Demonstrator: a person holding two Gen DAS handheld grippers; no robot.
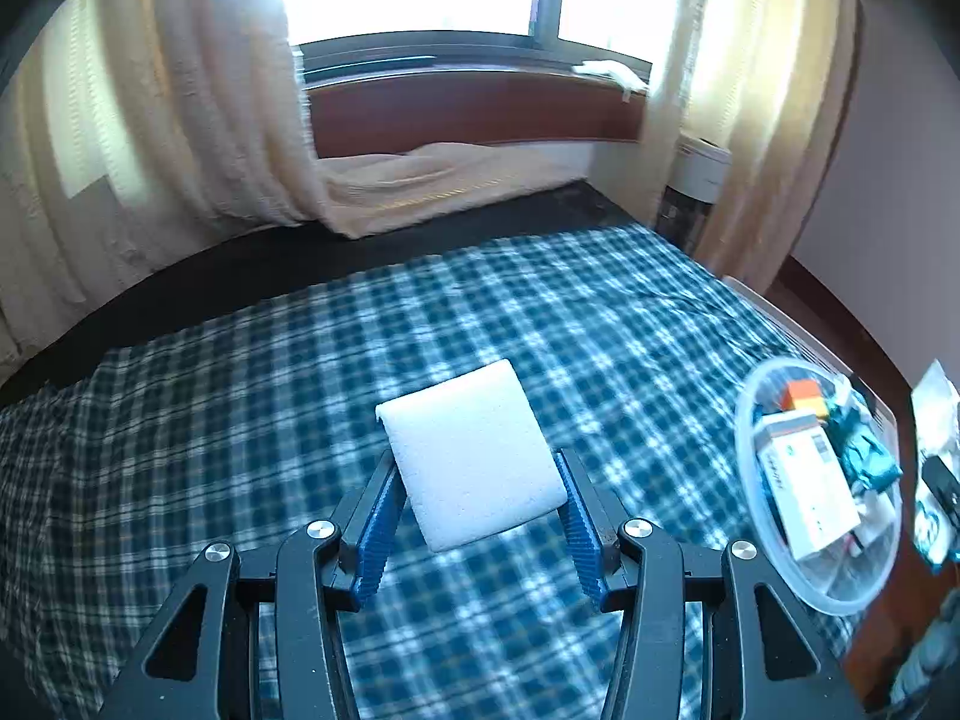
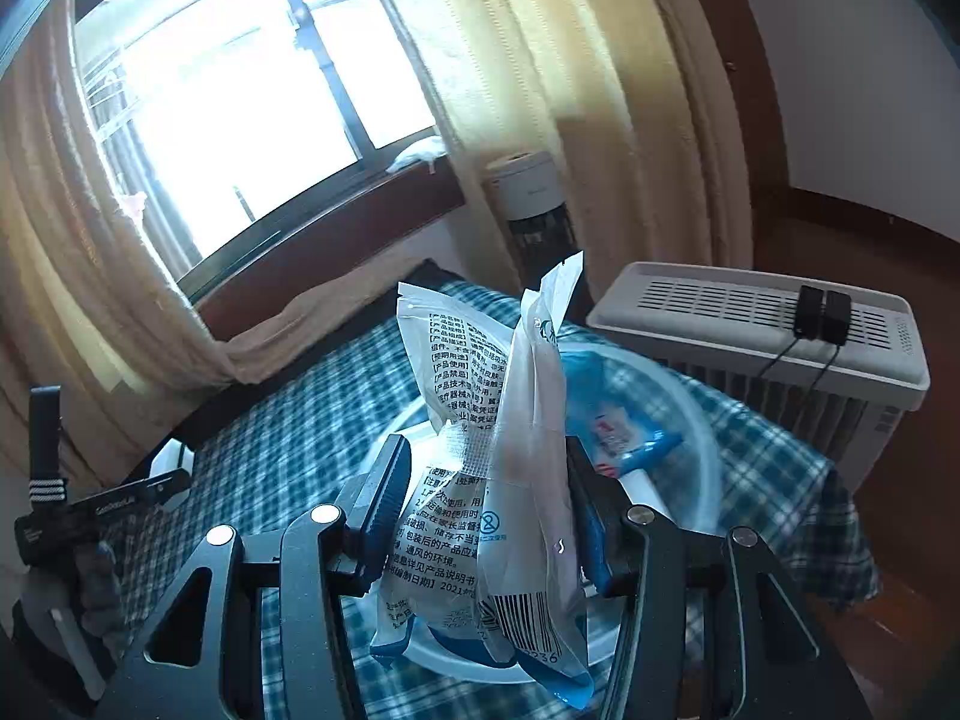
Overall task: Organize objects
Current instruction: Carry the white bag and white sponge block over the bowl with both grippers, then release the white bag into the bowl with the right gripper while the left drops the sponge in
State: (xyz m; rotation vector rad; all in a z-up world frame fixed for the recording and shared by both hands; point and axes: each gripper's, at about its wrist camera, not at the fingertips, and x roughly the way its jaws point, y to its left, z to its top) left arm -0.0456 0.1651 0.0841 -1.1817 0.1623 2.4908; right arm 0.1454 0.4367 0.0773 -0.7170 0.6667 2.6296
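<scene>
So the left tool [image 1: 477, 504] has its blue ribbed fingers [image 1: 378, 531] clamped on either side of a flat white rectangular foam pad [image 1: 474, 453], holding it tilted up above the blue-and-white plaid cloth [image 1: 540, 312] covering the surface. Off to the right sits a clear round plastic bowl [image 1: 840, 591] with stuff already in it: a white printed carton [image 1: 807, 495], a small orange box [image 1: 803, 397] and something in teal wrapping [image 1: 870, 456].

The right tool [image 2: 489, 510] is closed on a crinkly white plastic packet with black printed text and a barcode [image 2: 480, 480]. The packet stands upright between the fingers, right above that same clear bowl [image 2: 696, 414], where a blue-and-white wrapper [image 2: 624, 432] lies inside.

Further back there's a white slatted heater [image 2: 750, 324] on the right with two small black blocks [image 2: 822, 315] on top, plus cream curtains [image 2: 540, 90] and a bright window [image 2: 240, 78].
</scene>
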